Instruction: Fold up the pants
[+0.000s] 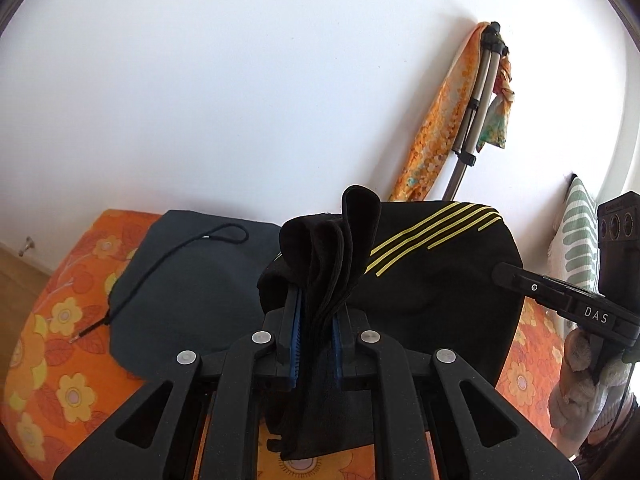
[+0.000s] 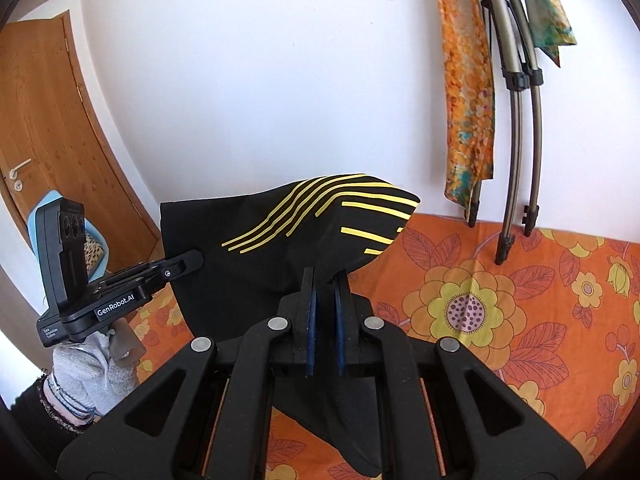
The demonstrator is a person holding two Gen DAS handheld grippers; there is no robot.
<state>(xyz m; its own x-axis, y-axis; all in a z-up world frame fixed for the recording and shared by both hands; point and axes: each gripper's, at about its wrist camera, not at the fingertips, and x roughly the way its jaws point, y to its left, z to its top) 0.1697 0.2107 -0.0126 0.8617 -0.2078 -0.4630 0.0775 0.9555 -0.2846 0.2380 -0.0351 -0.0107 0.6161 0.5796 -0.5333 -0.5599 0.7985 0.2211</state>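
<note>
Black pants (image 1: pixel 432 280) with yellow stripes (image 2: pixel 320 204) hang lifted between both grippers above an orange flowered bed. My left gripper (image 1: pixel 316 304) is shut on a bunched, layered edge of the pants, which sticks up past the blue pads (image 1: pixel 297 320). My right gripper (image 2: pixel 325 280) is shut on another edge of the same pants (image 2: pixel 256 248); cloth hangs down below it. The right gripper also shows in the left wrist view (image 1: pixel 516 272), and the left gripper in the right wrist view (image 2: pixel 188 262), both at the cloth's edges.
A dark grey garment (image 1: pixel 192 280) with a black drawstring (image 1: pixel 168 256) lies on the flowered bedspread (image 2: pixel 500 308). A tripod (image 2: pixel 516 120) draped with orange scarves (image 2: pixel 468 92) leans on the white wall. A striped pillow (image 1: pixel 576 236) is at right. A wooden door (image 2: pixel 44 140) is at left.
</note>
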